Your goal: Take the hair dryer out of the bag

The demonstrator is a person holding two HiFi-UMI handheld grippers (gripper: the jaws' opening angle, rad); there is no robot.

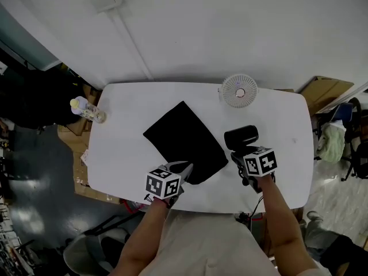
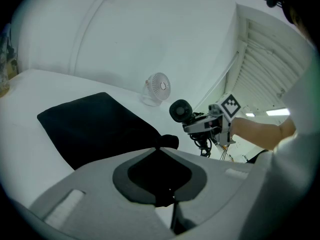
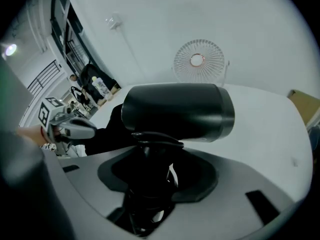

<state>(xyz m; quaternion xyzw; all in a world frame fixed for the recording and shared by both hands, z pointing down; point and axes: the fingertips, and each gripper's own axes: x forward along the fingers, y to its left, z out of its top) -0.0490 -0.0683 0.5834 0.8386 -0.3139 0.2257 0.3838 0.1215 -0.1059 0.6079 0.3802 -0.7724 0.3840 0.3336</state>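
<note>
Black fabric sits pinched between the closed jaws of the left gripper [image 2: 159, 146], which clamps the near corner of the bag [image 1: 184, 140]. I judge this grip is there to anchor the bag so that it does not drag along as its contents leave. The bag lies flat and slack on the white table [image 1: 132, 154], which fits an emptied pouch. The right gripper [image 3: 155, 156] grasps the hair dryer [image 3: 177, 111] by its handle, the jaws standing wide around it and the barrel lying crosswise above them. In the head view the dryer is fully clear of the bag, held just to the right of it and not resting on the fabric; the left gripper view shows it raised off the table. Gripping the handle puts the bulky barrel on top, so a firm clamp matters. Farther out, a small white fan [image 1: 239, 90] stands at the table's far edge and a bottle [image 1: 86, 110] at its left edge, both well apart from the work. The removal looks essentially done, with only a spot to set the dryer down left to choose
</note>
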